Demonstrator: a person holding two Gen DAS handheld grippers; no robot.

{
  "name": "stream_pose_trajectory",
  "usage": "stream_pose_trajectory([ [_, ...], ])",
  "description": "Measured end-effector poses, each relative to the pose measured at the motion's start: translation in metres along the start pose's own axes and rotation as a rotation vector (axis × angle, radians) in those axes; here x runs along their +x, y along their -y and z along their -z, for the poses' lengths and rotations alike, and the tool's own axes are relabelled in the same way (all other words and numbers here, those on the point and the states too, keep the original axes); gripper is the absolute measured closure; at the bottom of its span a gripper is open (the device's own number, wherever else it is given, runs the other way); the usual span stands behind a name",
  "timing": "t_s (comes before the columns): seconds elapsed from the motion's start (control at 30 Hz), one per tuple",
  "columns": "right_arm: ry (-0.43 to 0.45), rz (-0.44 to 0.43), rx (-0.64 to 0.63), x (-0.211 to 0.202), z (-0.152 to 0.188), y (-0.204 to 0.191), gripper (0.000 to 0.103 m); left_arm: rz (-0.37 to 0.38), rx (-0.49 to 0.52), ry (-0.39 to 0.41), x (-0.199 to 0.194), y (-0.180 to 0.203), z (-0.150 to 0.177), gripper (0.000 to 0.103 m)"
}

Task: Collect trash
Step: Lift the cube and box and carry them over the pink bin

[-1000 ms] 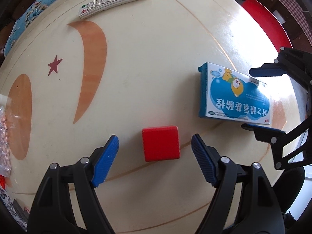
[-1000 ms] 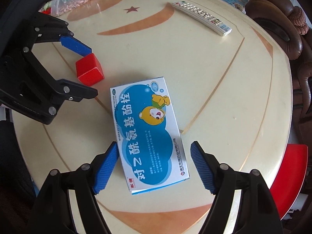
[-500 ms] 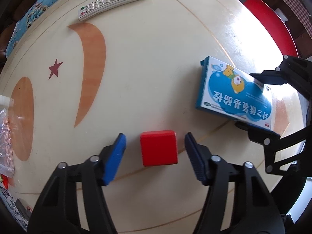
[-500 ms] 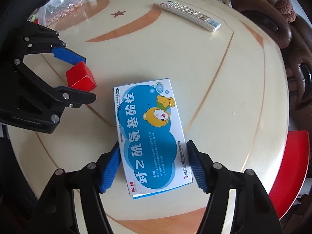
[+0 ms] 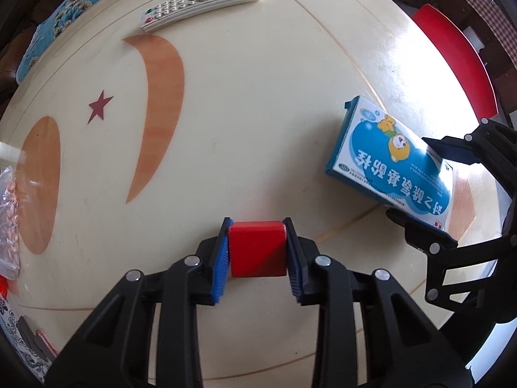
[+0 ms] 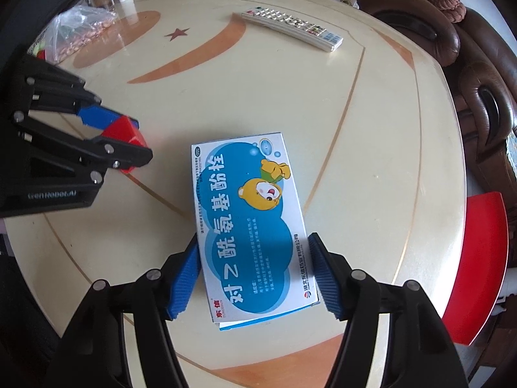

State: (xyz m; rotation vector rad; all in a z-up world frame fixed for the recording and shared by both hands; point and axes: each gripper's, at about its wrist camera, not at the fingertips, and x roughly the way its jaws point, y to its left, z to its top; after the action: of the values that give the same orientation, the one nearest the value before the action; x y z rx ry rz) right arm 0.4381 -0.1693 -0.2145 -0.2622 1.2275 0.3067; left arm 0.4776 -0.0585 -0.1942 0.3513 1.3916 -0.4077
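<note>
A round cream table [image 5: 258,103] carries everything here, its glossy top inlaid with orange crescents, an orange oval and a small dark red star [image 5: 99,106]. A white remote control [image 5: 202,4] lies near the far edge. A clear plastic bag of pinkish bits [image 6: 82,30] sits at one side, near the oval. A red block [image 5: 257,248] and a blue-and-white medicine box [image 6: 250,223] are closer in, well apart from the remote.

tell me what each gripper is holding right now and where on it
The left gripper clamps the red block by its two opposite side faces. The right gripper grips the blue medicine box across its long side edges, near one end.
</note>
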Motion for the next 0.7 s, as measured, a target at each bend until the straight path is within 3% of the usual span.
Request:
stream_pose_trajectory([
  [0.3, 0.038, 0.012, 0.058, -0.025, 0.010, 0.002, 0.040, -0.004, -0.028, 0.041, -0.027, -0.007, 0.024, 0.072],
  [0.7, 0.171, 0.026, 0.086, -0.123, 0.052, -0.030, 0.040, -0.044, -0.025, 0.199, -0.114, 0.019, 0.101, 0.072],
])
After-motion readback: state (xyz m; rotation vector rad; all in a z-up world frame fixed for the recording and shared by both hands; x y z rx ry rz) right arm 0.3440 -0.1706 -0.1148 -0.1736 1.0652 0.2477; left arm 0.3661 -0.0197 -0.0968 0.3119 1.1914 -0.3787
